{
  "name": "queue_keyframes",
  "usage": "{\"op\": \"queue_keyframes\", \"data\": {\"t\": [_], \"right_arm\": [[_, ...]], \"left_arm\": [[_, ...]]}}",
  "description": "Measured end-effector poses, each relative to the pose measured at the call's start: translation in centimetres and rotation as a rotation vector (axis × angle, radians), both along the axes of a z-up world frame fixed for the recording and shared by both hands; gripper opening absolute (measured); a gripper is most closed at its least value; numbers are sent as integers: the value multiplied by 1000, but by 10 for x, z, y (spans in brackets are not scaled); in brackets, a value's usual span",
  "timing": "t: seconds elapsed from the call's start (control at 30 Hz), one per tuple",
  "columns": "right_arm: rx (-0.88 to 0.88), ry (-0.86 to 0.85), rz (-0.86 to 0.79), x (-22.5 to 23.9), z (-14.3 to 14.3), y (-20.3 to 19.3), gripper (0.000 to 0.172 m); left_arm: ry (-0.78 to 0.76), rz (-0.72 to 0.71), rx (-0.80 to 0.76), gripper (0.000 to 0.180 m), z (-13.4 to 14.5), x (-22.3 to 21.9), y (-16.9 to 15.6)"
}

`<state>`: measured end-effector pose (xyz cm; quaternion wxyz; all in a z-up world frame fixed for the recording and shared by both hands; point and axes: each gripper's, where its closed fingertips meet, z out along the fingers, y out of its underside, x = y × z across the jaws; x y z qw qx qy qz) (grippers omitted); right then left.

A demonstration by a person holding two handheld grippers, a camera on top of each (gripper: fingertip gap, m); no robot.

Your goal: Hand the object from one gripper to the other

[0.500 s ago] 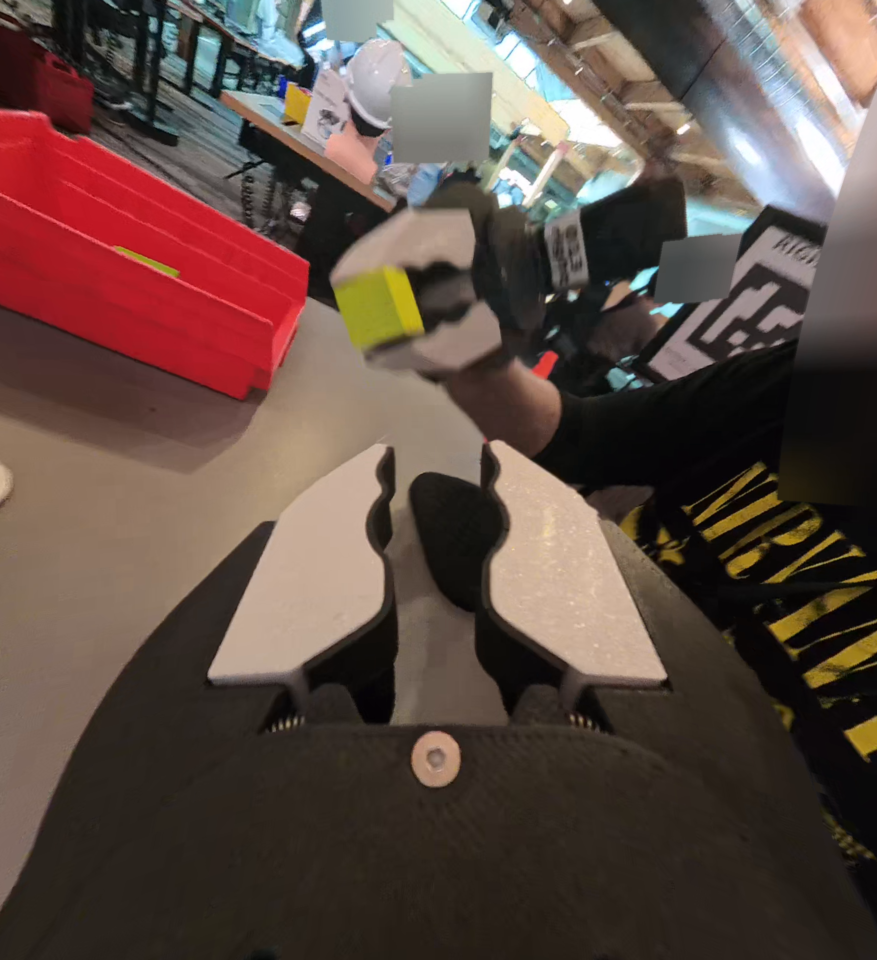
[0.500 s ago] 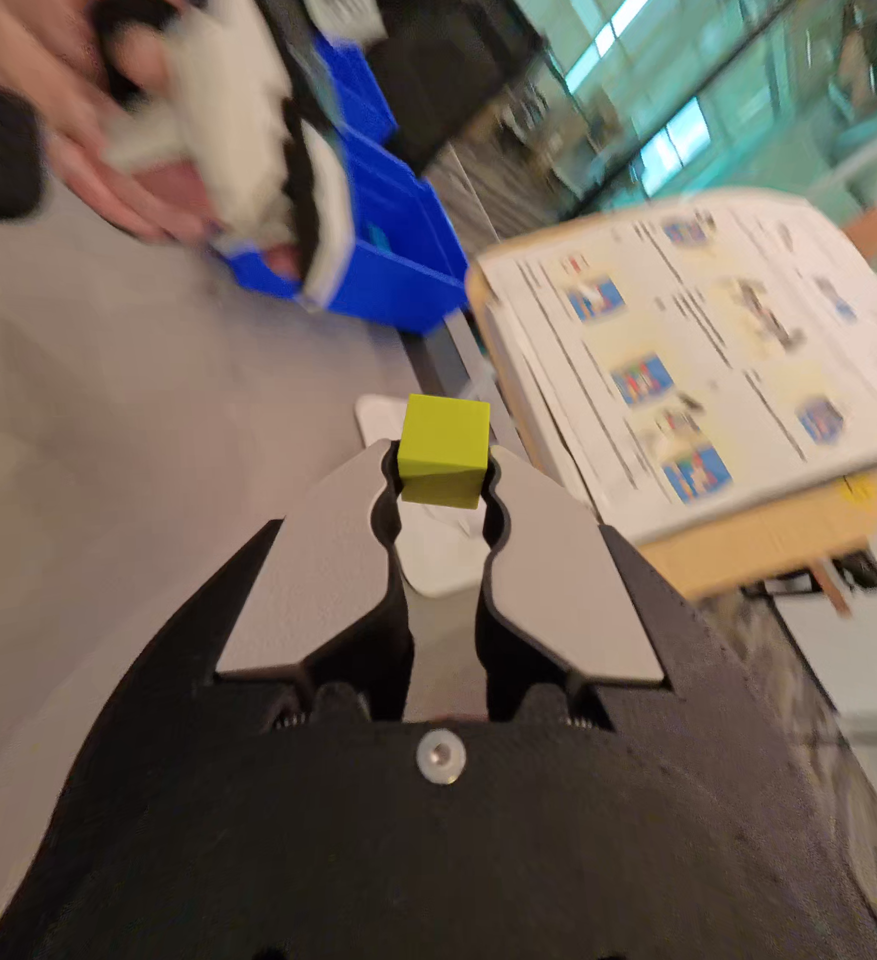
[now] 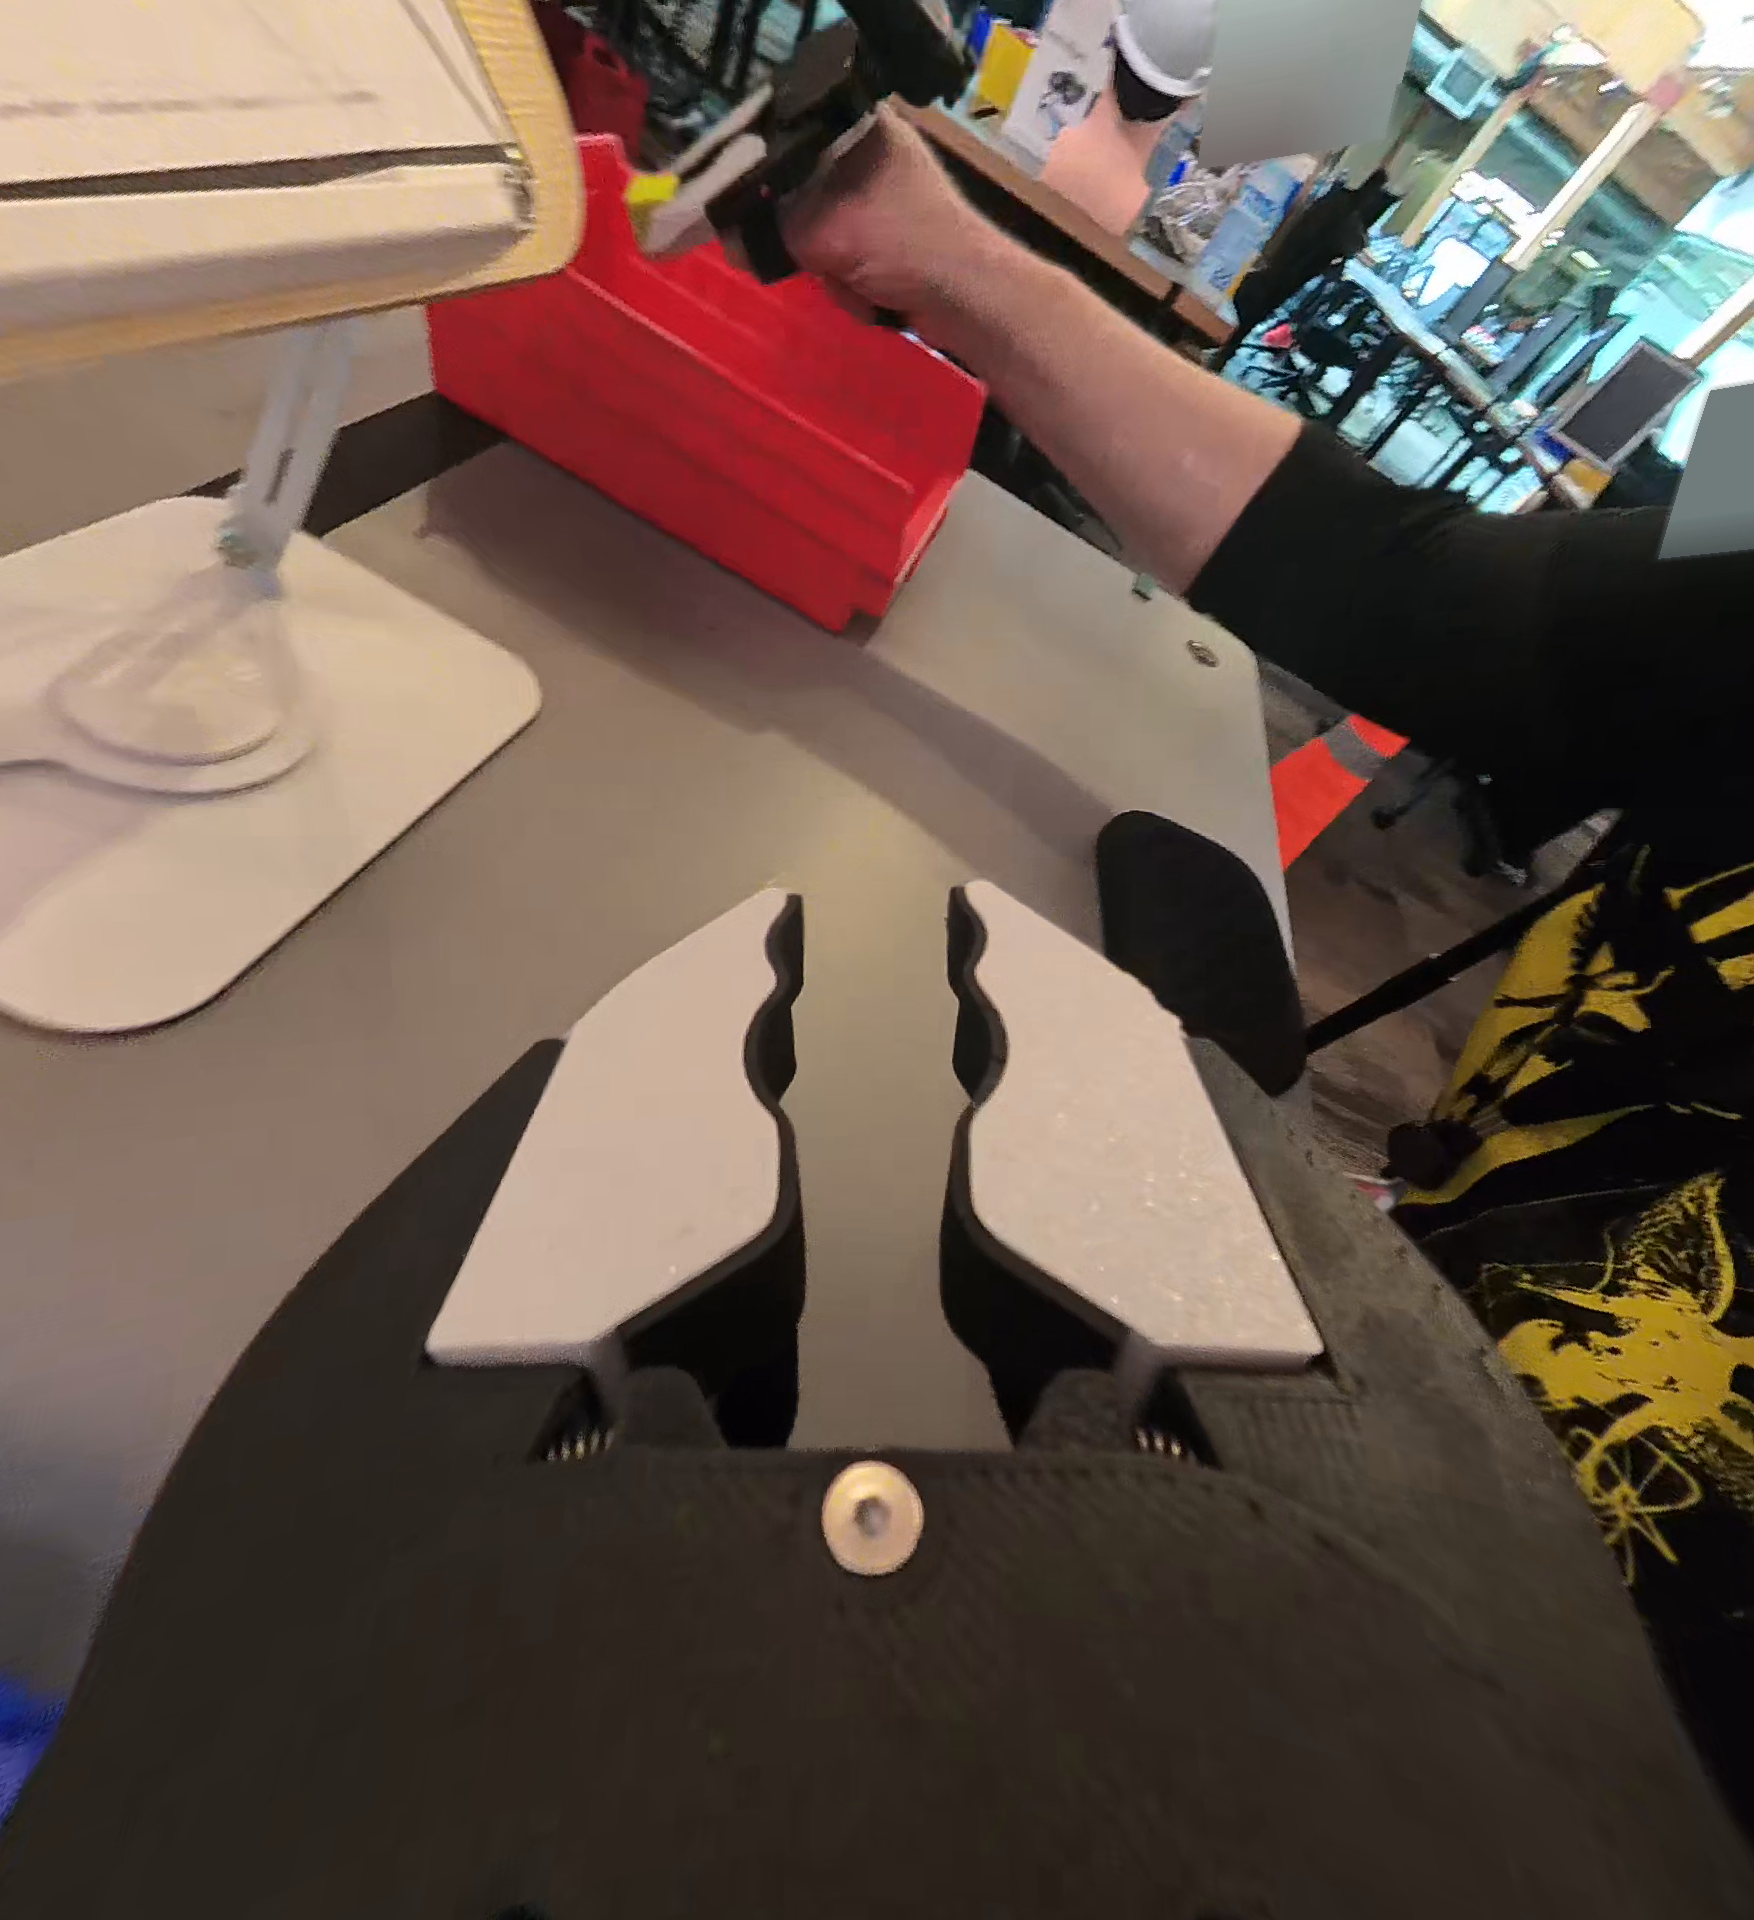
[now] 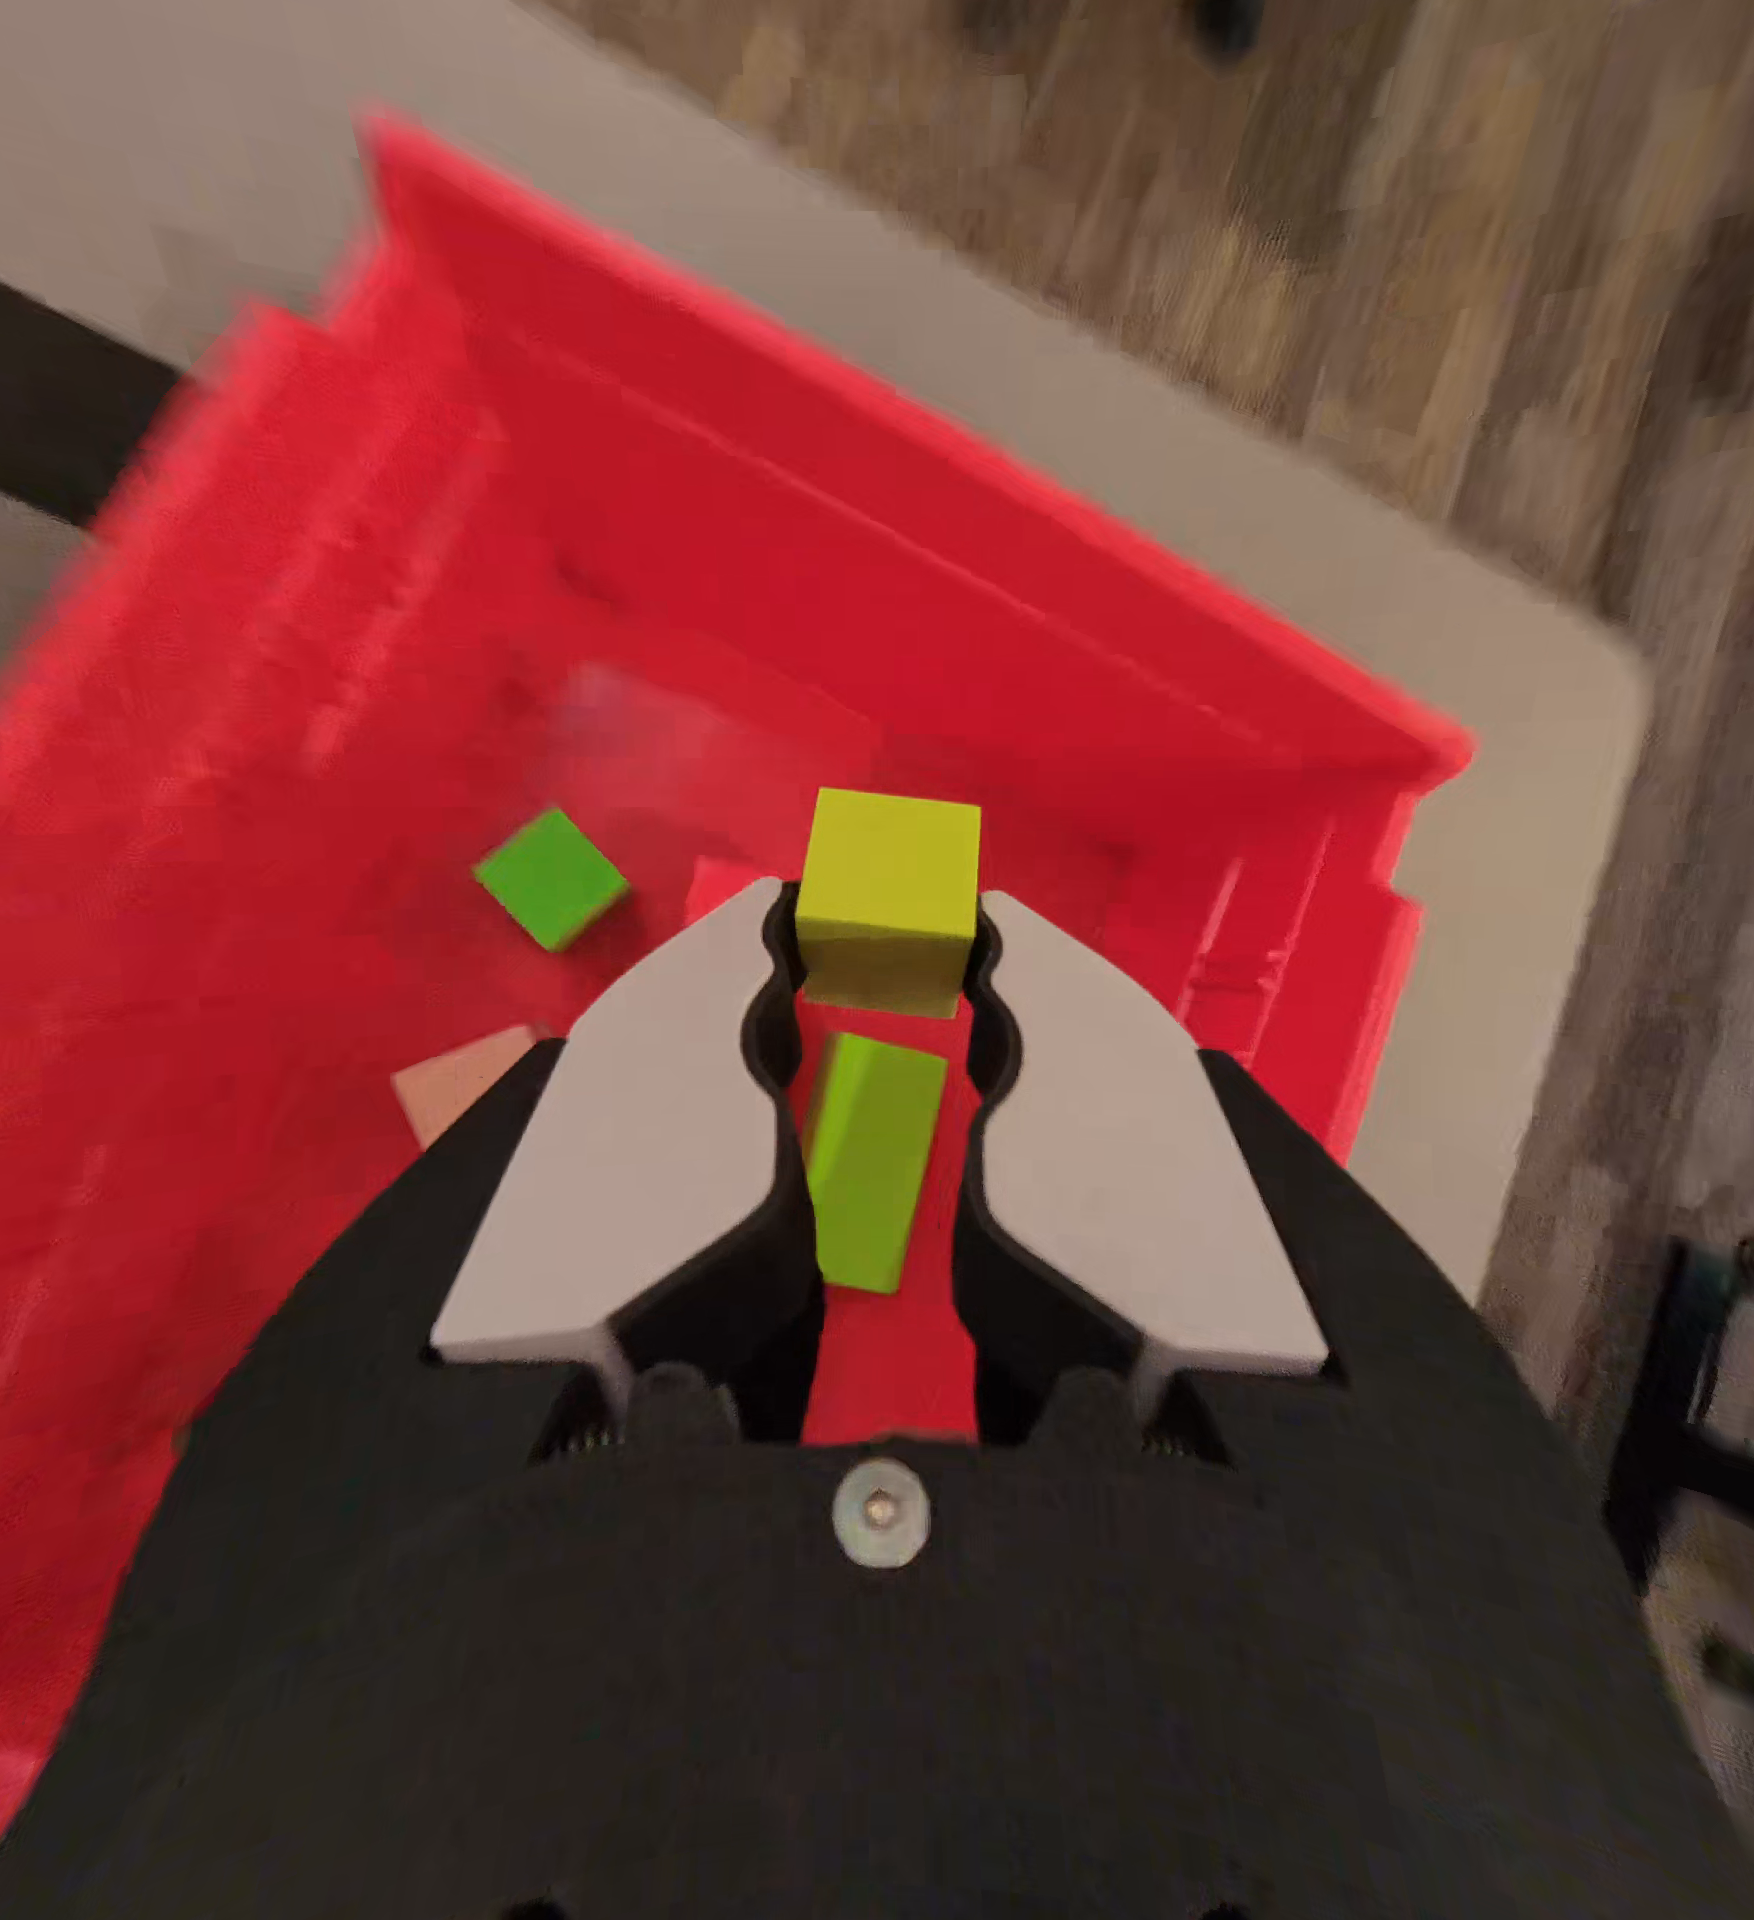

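My right gripper (image 4: 885, 914) is shut on a yellow-green cube (image 4: 888, 894), both pads pressed on its sides, and holds it over the inside of the red bin (image 4: 644, 540). It also shows in the left wrist view (image 3: 686, 197), far off above the red bin (image 3: 707, 416), with the cube (image 3: 651, 190) at its tips. My left gripper (image 3: 873, 914) is open with nothing between its fingers, low over the grey table (image 3: 644, 831).
In the bin lie a green cube (image 4: 551, 878), a green block (image 4: 868, 1153) and a pale pink block (image 4: 462, 1086). A white stand base (image 3: 177, 758) with a tilted board (image 3: 208, 156) is at the left. A black pad (image 3: 1200, 940) sits by the table's edge. A person's arm (image 3: 1112, 395) reaches across. The tips of one gripper are about 55 cm away from the tips of the other. Between my right fingertips and the green block (image 4: 868, 1153) there is roughly 8 cm.
My right gripper has carried the cube away from the left gripper to above the red bin. My left gripper has turned and dropped towards the table, its fingers a little closer together.
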<state>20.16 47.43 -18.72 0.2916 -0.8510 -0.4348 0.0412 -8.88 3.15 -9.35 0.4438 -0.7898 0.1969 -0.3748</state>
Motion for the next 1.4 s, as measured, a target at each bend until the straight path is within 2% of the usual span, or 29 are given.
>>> {"op": "queue_keyframes", "data": {"t": [0.17,0.33,0.47,0.57,0.67,0.83,1.03,1.17,1.27,1.33,1.4], "right_arm": [[-210,-112,-75,12,-47,9,27],[-296,-179,-130,16,-68,13,29],[-312,-153,-148,14,-72,16,42],[-252,-103,-138,9,-59,19,43],[-181,-54,-117,5,-36,17,45],[-70,3,-50,1,5,-7,47],[40,59,59,-9,45,-56,45],[69,55,118,-16,56,-84,45],[93,49,157,-22,63,-98,45],[113,51,174,-25,68,-104,44],[126,46,188,-28,72,-108,43]], "left_arm": [[46,70,-14,28,-3,-31,0],[80,92,-29,31,-10,-44,-3],[146,132,-43,31,-19,-61,-5],[288,221,-59,34,-28,-96,-4],[361,325,-92,39,-30,-137,-6],[574,480,-157,43,-36,-213,-16],[742,482,-499,51,-90,-270,-33],[900,466,-763,61,-126,-288,-49],[947,489,-881,64,-143,-299,-60],[930,495,-951,60,-153,-302,-66],[969,505,-971,42,-156,-308,-67]]}}
